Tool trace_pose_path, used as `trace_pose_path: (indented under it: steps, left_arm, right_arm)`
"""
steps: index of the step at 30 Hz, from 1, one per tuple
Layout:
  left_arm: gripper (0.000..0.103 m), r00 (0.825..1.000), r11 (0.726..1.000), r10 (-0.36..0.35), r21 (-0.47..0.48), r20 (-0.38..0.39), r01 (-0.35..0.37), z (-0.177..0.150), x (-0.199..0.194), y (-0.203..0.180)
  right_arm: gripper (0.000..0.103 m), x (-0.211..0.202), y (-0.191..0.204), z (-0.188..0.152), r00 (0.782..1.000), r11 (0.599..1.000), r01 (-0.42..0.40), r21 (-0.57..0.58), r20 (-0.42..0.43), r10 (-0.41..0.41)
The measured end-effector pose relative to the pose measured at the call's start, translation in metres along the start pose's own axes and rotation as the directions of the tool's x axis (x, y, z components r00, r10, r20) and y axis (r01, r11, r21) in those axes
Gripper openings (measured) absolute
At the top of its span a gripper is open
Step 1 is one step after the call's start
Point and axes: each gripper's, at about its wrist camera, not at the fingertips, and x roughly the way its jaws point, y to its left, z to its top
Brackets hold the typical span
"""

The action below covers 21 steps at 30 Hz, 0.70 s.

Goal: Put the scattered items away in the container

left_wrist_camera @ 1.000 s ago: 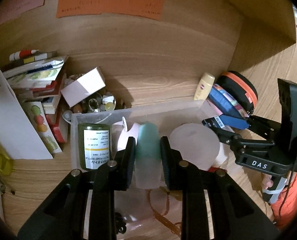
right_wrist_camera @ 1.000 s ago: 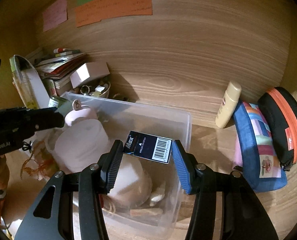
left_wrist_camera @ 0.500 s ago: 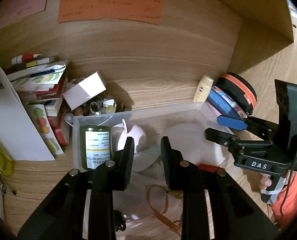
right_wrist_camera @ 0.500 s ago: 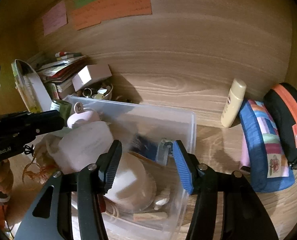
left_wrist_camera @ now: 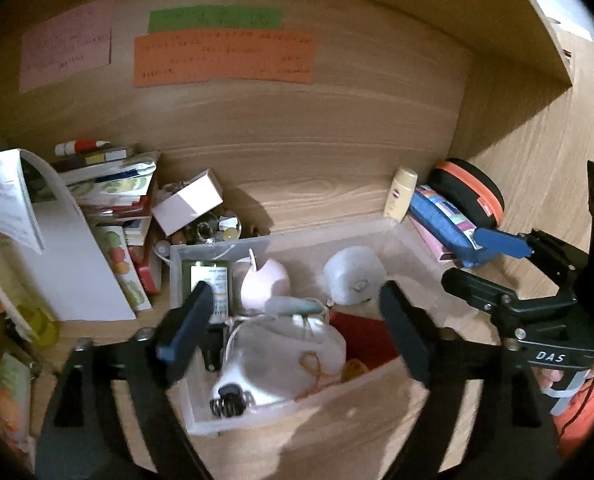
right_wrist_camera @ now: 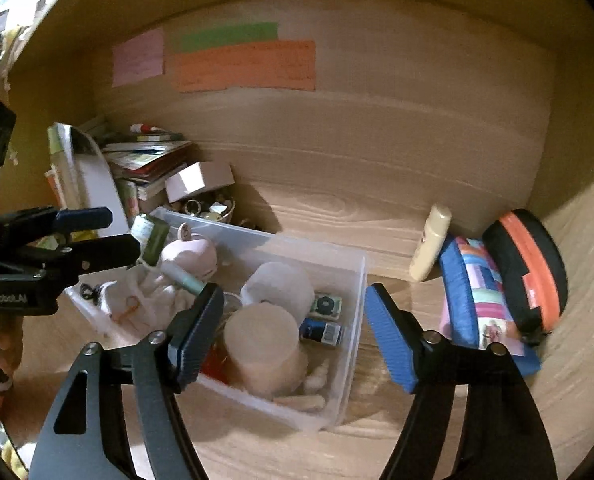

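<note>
A clear plastic bin (left_wrist_camera: 411,240) (right_wrist_camera: 355,276) stands on the wooden shelf, full of items: a green jar (left_wrist_camera: 207,276), a pink mug (left_wrist_camera: 267,282), a teal-capped tube (left_wrist_camera: 297,305) (right_wrist_camera: 183,278), white rolls (right_wrist_camera: 279,286), a dark blue staple box (right_wrist_camera: 321,330). My left gripper (left_wrist_camera: 293,328) is open and empty above the bin's near side. My right gripper (right_wrist_camera: 291,328) is open and empty above the bin's right part. A cream bottle (right_wrist_camera: 431,244) (left_wrist_camera: 400,194), a blue pouch (right_wrist_camera: 479,292) and a black-orange case (right_wrist_camera: 531,268) lie outside, right of the bin.
A stack of books and papers (left_wrist_camera: 109,196) and a small white box (left_wrist_camera: 187,202) over a bowl of trinkets (left_wrist_camera: 213,232) sit left of the bin. Coloured paper notes (left_wrist_camera: 223,58) hang on the back wall. The shelf's side wall (right_wrist_camera: 577,208) is close at right.
Both grippers opened and drew back and up. The left let the teal-capped tube fall into the bin; the right dropped the dark blue staple box into it.
</note>
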Motion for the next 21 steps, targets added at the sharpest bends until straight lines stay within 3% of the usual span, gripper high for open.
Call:
trace_pose_path:
  steps: [3, 7, 11, 21]
  left_arm:
    - [0.093, 1.000, 1.000, 0.013, 0.002, 0.007, -0.013, -0.004, -0.012, -0.003]
    - [0.096, 0.998, 0.998, 0.061, 0.012, 0.032, -0.061, -0.008, -0.026, -0.008]
    - [0.096, 0.997, 0.998, 0.058, 0.016, 0.041, -0.059, -0.016, -0.041, -0.011]
    - [0.096, 0.986, 0.990, 0.135, -0.039, 0.093, -0.132, -0.040, -0.075, -0.016]
  right_arm:
    - [0.083, -0.013, 0.002, -0.003, 1.000, 1.000, 0.003, 0.005, 0.012, -0.003]
    - [0.083, -0.028, 0.006, -0.009, 1.000, 1.000, 0.000, 0.007, 0.019, -0.001]
    - [0.086, -0.042, 0.009, -0.018, 1.000, 1.000, -0.018, 0.019, 0.008, 0.018]
    - [0.087, -0.069, 0.020, -0.036, 0.999, 0.999, -0.033, 0.028, 0.023, 0.033]
